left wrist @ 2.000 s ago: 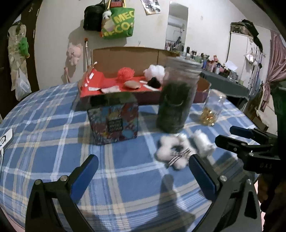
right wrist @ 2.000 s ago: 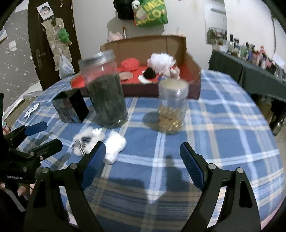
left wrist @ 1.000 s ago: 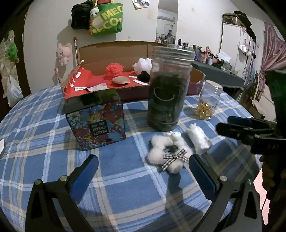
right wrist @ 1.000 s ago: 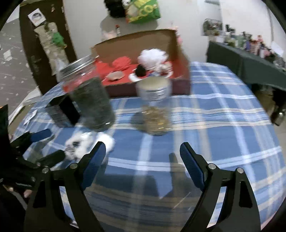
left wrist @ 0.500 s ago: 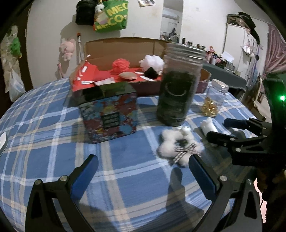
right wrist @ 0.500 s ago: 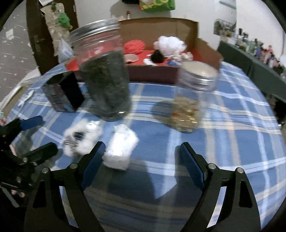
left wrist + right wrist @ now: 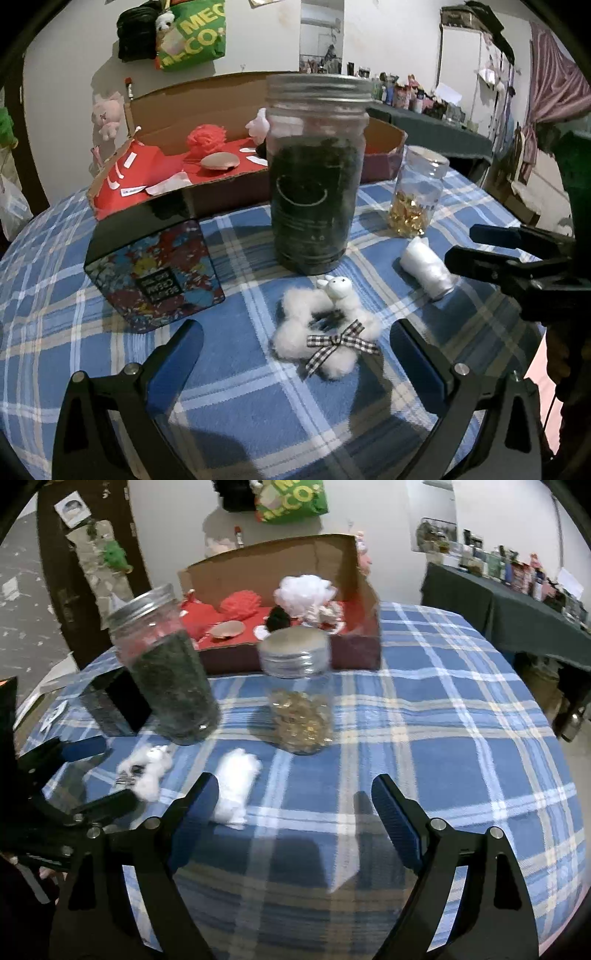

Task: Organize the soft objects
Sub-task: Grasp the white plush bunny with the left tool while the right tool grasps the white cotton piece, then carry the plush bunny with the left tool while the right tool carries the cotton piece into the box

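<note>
Beside the gold-filled jar [image 7: 300, 694], white soft roll [image 7: 236, 786], long axis toward jar

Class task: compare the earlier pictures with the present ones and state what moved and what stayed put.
Both open grippers, left gripper and right gripper, moved in closer: left toward the fluffy lamb toy, right toward the white soft roll. Nothing was grasped. Toys, jars and box stayed put.

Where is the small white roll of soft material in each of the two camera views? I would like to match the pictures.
Left wrist view: the white roll lies right of centre on the tablecloth, just before the right gripper.
Right wrist view: the white roll lies lower left of centre, beside the gripper's left finger.
Shared landmark: the tall dark-filled jar, standing behind the roll in both views.
</note>
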Motion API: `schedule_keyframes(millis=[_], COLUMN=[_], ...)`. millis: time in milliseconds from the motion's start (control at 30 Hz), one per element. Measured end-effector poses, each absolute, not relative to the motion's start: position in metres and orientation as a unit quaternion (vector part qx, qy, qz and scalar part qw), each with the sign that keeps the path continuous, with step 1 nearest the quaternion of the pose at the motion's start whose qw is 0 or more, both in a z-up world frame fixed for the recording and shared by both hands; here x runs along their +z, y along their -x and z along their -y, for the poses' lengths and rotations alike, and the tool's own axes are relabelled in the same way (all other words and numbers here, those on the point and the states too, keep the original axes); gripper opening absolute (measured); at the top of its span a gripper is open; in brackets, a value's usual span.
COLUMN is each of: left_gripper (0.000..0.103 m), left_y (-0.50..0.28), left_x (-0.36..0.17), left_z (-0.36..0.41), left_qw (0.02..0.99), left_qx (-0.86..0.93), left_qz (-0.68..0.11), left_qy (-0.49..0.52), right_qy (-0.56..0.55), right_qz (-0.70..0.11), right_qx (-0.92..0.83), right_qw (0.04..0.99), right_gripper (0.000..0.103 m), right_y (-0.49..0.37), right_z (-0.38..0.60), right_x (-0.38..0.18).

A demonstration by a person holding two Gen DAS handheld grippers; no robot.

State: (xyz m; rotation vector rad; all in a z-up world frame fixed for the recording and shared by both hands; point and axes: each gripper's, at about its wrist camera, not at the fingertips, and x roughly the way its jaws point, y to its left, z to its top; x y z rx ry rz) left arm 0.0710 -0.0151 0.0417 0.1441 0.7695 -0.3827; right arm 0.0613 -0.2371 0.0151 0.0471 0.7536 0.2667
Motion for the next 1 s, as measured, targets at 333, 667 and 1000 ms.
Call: schedule_keyframes(millis=[333,667,1000], left_gripper=[0.053,0.040,0.039], left_y=[-0.076,-0.069,-0.069], left_x=[0.037,0.055,0.067], left_z=[0.020,0.011,0.009], left_qw=[0.891,0.894,0.898], left_qx=[-0.230,-0.248,-0.253], left_qz=[-0.384,-0.371,-0.359], left_qy=[-0.079,-0.045,-0.035], right_qy=[0.015,0.010,0.012], right_qz=[-0.381,-0.360,-0.349], right_qx=[0.177,0.203,0.209], right_qw=[0.907,0.911,0.913], right_gripper=[0.051,0.018,0.018], right_y=[-0.070,-0.059,-0.059], right_z=[0.202,0.200,0.198], right_x=[-0.001,0.010,0.022])
